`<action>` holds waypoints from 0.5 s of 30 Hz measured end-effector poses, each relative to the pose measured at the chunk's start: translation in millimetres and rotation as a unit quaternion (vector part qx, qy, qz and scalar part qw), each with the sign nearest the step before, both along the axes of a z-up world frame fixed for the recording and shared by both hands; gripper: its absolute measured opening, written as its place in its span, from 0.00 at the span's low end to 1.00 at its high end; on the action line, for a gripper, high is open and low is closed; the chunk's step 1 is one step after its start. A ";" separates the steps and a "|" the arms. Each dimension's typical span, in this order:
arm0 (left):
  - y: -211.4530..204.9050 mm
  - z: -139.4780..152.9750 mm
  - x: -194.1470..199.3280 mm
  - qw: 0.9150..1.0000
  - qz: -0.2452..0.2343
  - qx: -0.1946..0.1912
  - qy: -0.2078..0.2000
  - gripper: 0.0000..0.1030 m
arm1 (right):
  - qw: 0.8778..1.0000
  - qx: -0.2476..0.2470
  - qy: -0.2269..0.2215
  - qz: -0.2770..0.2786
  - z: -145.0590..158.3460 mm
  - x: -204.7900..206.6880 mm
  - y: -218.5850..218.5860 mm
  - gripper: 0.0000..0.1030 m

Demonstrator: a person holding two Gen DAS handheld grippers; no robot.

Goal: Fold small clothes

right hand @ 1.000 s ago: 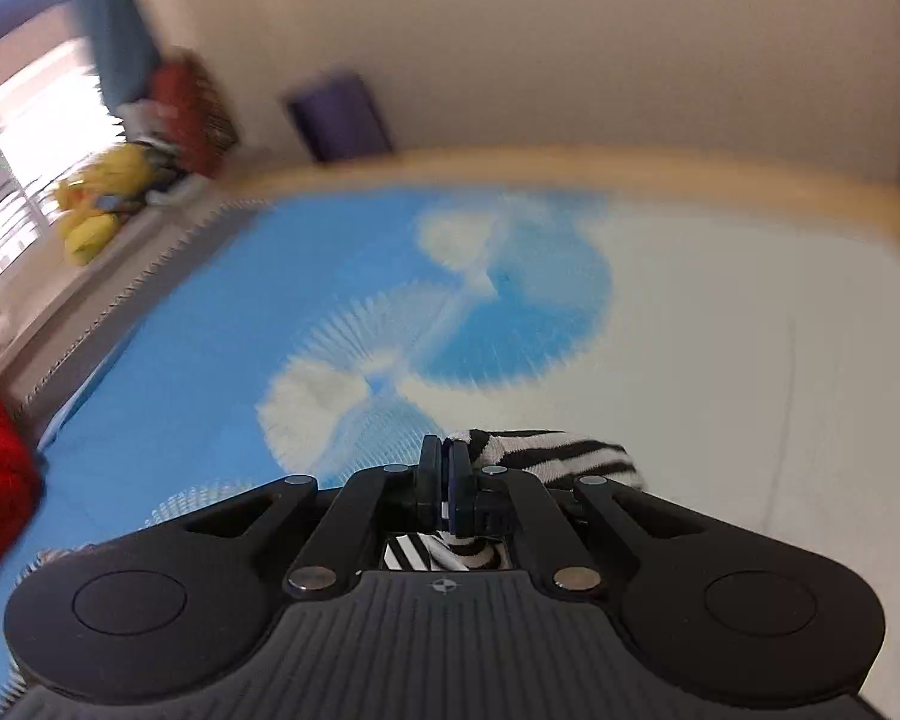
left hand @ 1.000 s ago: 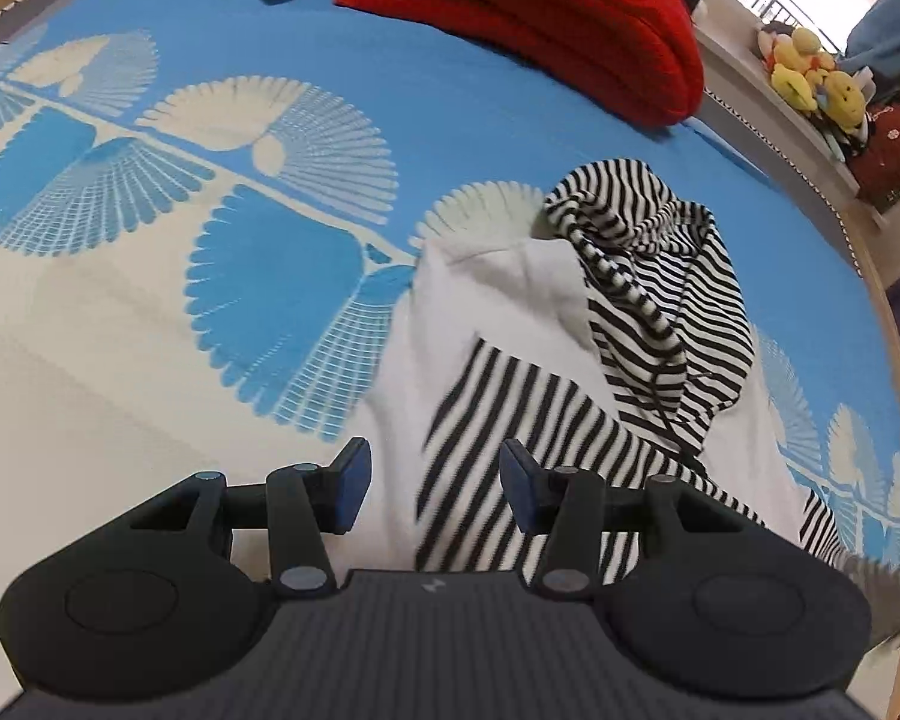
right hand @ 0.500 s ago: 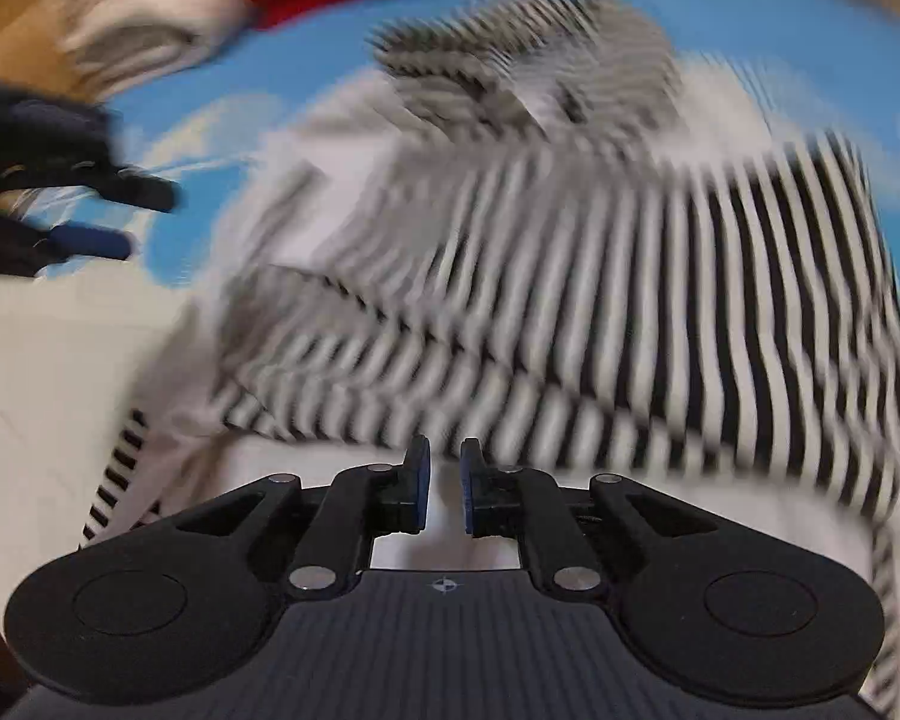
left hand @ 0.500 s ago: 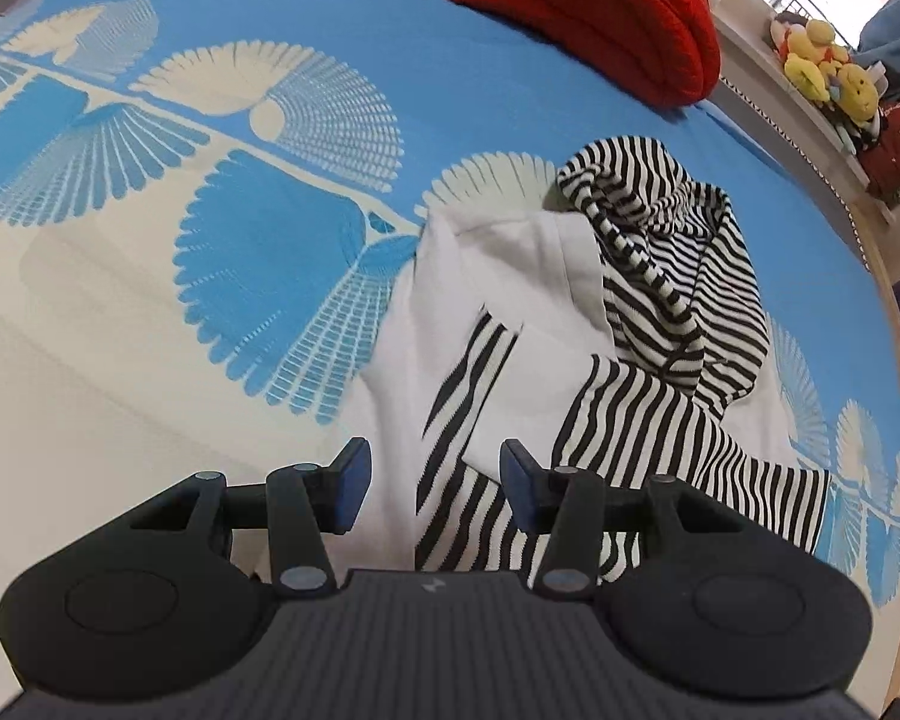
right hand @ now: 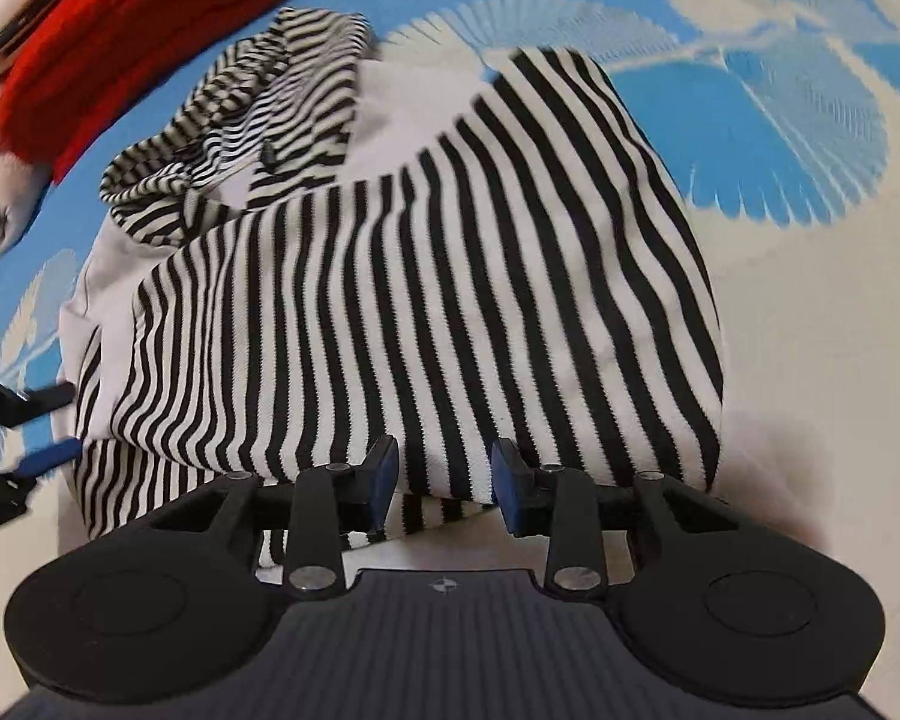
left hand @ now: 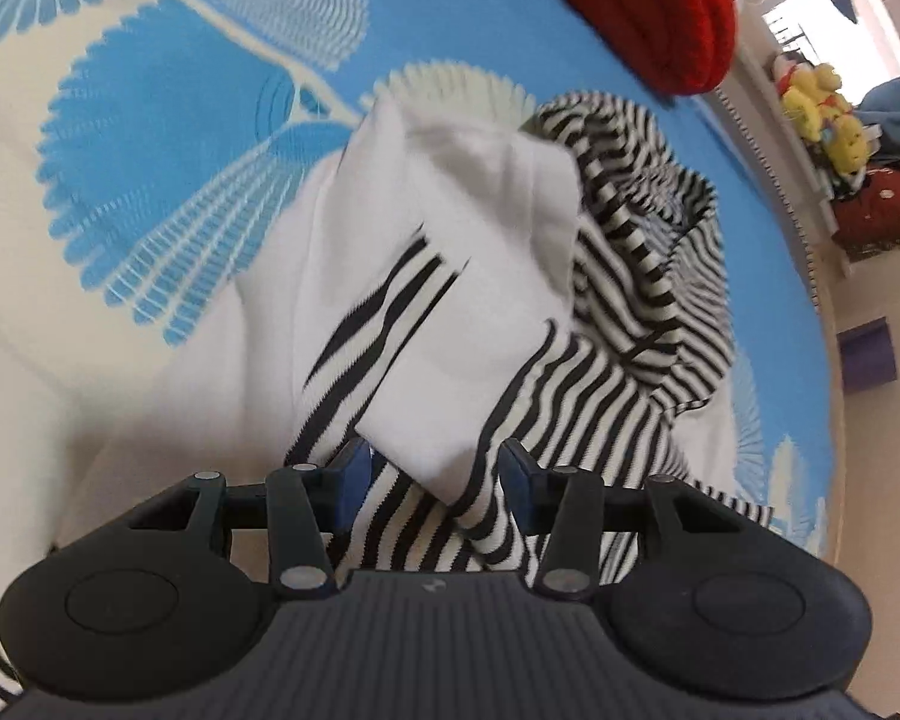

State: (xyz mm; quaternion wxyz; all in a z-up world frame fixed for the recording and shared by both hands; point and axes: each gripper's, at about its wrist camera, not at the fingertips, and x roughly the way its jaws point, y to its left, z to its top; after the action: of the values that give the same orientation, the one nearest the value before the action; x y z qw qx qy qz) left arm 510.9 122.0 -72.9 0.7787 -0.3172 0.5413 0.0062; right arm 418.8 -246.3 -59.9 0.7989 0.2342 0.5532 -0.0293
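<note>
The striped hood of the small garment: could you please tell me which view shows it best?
The left wrist view: the striped hood lies open and near. In the right wrist view it appears farther away, bunched beyond the folded striped panel.

A blue-and-white fan-patterned bedspread fills the frame; at upper right, daylight through a window falls on yellow plush toys along a ledge.

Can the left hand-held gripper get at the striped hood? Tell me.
Probably yes. The left hand-held gripper is open over the garment's near edge, and the striped hood lies farther ahead with only folded white fabric between.
</note>
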 end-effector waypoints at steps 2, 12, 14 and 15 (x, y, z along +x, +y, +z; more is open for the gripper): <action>-5.4 -6.2 3.1 1.000 0.002 0.012 0.008 0.47 | 1.000 0.005 0.004 0.001 2.0 -0.4 -2.9 0.35; -20.4 67.7 -28.6 0.993 0.010 0.091 -0.070 0.03 | 1.000 -0.009 0.006 -0.008 12.6 6.0 -3.6 0.35; -23.3 85.3 -50.7 0.990 0.023 0.115 -0.074 0.03 | 1.000 -0.021 -0.003 -0.016 18.7 3.2 -2.7 0.35; -22.3 87.3 -61.9 0.990 0.033 0.118 -0.070 0.04 | 0.999 -0.027 -0.011 -0.021 23.2 1.6 -2.4 0.35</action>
State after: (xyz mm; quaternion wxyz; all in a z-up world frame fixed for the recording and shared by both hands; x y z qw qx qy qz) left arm 449.0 99.7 14.4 0.8459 -0.2407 0.4702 0.0734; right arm 420.4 -248.7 -36.7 0.8104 0.2245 0.5381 -0.0579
